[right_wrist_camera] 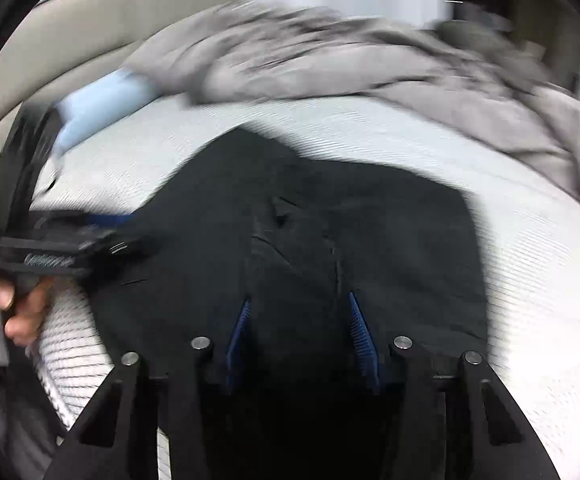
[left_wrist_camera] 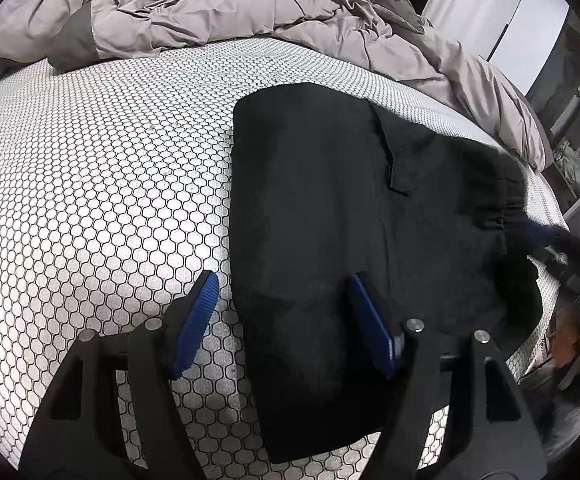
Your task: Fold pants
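While both tongs hang over the near edge of the bed, the relation that matters is how each sits against the black pants [left_wrist_camera: 349, 208]. Left tongs [left_wrist_camera: 282, 320] stand spread and empty, straddling the pants' left edge: one blue pad over bare honeycomb-print mattress [left_wrist_camera: 90, 180], the other over the cloth, neither pressing on it as far as I can see. Right tongs [right_wrist_camera: 299, 336] are part-spread right over the middle of the near hem; dark cloth fills the gap between the pads, but that view is blurred and I can't tell whether the pads pinch it or just hover. The pants lie flat as a partly folded slab, long axis running away from both tongs toward the head of the bed, with a pocket flap and gathered waistband at the right side in the left wrist view. So the cloth is straight ahead of the right tongs, and ahead and right of the left ones. My read: the next fold goes along that axis or across it from the left edge, and the left tongs need to shift slightly right to bite. Crumpled grey duvet [left_wrist_camera: 210, 8] sits beyond the far edge, well apart.
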The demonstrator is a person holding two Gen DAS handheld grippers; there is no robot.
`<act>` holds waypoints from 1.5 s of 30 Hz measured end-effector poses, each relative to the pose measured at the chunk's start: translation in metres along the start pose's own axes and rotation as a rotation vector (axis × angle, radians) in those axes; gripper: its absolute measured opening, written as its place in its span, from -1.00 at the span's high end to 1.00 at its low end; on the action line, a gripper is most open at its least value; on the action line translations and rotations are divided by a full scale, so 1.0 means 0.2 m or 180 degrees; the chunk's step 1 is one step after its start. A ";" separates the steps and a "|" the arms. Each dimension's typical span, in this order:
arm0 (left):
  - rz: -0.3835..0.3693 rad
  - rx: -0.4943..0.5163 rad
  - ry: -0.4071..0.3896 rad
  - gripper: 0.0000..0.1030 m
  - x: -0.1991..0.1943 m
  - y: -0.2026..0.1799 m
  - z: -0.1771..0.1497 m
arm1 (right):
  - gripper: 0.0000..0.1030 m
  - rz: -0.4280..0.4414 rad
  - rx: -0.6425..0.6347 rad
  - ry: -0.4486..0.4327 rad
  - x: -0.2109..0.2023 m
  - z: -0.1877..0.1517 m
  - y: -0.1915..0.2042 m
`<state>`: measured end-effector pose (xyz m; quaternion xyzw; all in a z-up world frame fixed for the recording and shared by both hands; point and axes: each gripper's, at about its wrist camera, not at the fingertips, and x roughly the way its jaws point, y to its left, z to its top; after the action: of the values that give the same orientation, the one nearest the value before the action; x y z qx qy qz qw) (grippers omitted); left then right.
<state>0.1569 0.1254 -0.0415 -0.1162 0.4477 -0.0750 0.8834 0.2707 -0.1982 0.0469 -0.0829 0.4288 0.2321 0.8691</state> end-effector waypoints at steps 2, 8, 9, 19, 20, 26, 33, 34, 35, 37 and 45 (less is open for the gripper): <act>0.0031 0.0047 -0.0024 -0.30 -0.03 -0.04 -0.01 | -0.14 -0.0152 0.0280 -0.0063 -0.12 -0.04 -0.18; 0.0021 0.0067 -0.0061 -0.29 -0.09 -0.10 -0.03 | -0.24 0.0392 0.1068 -0.0238 -0.26 -0.15 -0.58; 0.0019 0.0064 -0.0055 -0.29 -0.09 -0.11 -0.03 | -0.24 0.0507 0.1103 -0.0224 -0.26 -0.15 -0.59; 0.0021 0.0104 -0.0046 -0.29 -0.06 -0.14 -0.04 | -0.18 0.1149 0.1331 0.0409 0.08 -0.08 -0.45; 0.0011 0.0105 -0.0047 -0.29 -0.07 -0.14 -0.04 | -0.13 0.1194 0.1388 0.0448 0.10 -0.10 -0.47; -0.0002 0.0095 -0.0057 -0.29 -0.09 -0.15 -0.04 | 0.86 0.1253 0.1346 0.0160 0.03 -0.09 -0.48; -0.0041 0.0154 -0.0026 -0.30 -0.11 -0.16 -0.06 | 0.81 0.0772 0.0771 0.0344 -0.07 -0.13 -0.43; -0.0039 0.0159 -0.0029 -0.30 -0.12 -0.16 -0.06 | 0.79 0.0800 0.0887 0.0465 -0.01 -0.16 -0.46; -0.0040 0.0168 -0.0038 -0.30 -0.13 -0.16 -0.06 | 0.77 0.0889 0.1018 0.0468 0.01 -0.18 -0.48; -0.0033 0.0171 -0.0054 -0.29 -0.14 -0.16 -0.06 | 0.52 0.1002 0.1151 0.0394 -0.04 -0.17 -0.51; -0.0026 0.0165 -0.0038 -0.30 -0.14 -0.16 -0.06 | 0.18 0.1312 0.1514 0.0237 -0.06 -0.17 -0.62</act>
<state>0.1292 0.0995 -0.0184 -0.0956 0.4398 -0.0896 0.8885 0.2994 -0.3233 0.0291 0.2028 0.5104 0.2934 0.7825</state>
